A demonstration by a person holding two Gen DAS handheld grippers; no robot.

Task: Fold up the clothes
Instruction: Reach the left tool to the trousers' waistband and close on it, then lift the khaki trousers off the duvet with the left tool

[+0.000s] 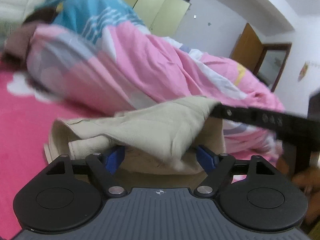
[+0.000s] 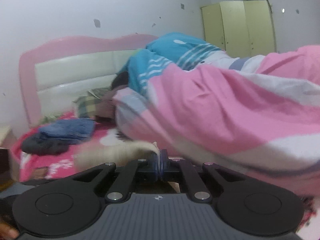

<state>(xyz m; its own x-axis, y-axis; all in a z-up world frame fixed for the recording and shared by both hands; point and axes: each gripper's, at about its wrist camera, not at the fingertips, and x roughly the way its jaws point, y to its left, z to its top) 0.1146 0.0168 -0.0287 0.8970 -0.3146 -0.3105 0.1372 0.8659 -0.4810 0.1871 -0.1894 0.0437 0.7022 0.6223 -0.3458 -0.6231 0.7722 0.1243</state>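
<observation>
A beige garment (image 1: pixel 160 124) hangs low over the pink bed sheet (image 1: pixel 26 116), part folded over itself. My left gripper (image 1: pixel 160 157) is open, its blue pads (image 1: pixel 114 156) wide apart under the draped cloth, clamping nothing. In the left wrist view my right gripper (image 1: pixel 215 110) reaches in from the right and pinches the garment's upper corner. The right wrist view shows the right gripper (image 2: pixel 159 158) shut on a thin edge of the beige garment (image 2: pixel 120 150), which trails off blurred to the left.
A bulky pink and white quilt (image 1: pixel 140 66) with a blue blanket (image 2: pixel 170 48) on top fills the bed just behind the garment. Folded jeans and dark clothes (image 2: pixel 64 132) lie near the headboard (image 2: pixel 80 74). A yellow-green wardrobe (image 2: pixel 240 26) stands against the wall.
</observation>
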